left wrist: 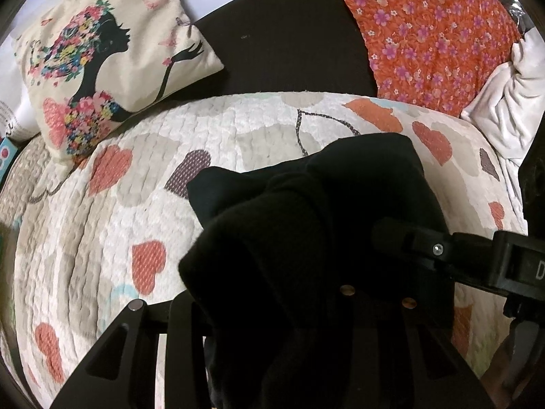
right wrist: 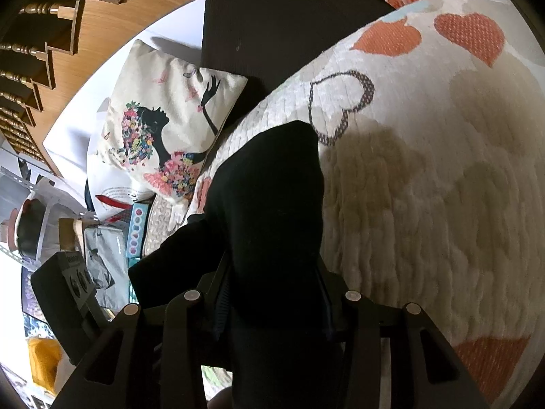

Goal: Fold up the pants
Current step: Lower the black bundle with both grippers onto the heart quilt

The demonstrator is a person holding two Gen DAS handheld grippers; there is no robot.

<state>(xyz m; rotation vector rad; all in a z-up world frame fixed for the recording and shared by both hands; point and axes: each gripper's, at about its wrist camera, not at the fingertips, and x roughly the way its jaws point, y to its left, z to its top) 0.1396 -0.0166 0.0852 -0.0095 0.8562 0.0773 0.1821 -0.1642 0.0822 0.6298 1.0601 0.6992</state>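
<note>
The black pants hang bunched over my left gripper, which is shut on them above the heart-print quilt. The cloth hides the left fingertips. In the right wrist view the pants drape up between the jaws of my right gripper, which is shut on them over the quilt. The other gripper's black body shows at the right of the left wrist view, close beside the bunched cloth.
A cushion with a flower-haired woman leans at the quilt's far left against a dark headboard. An orange floral pillow and white cloth lie far right. Boxes and shelves stand beside the bed.
</note>
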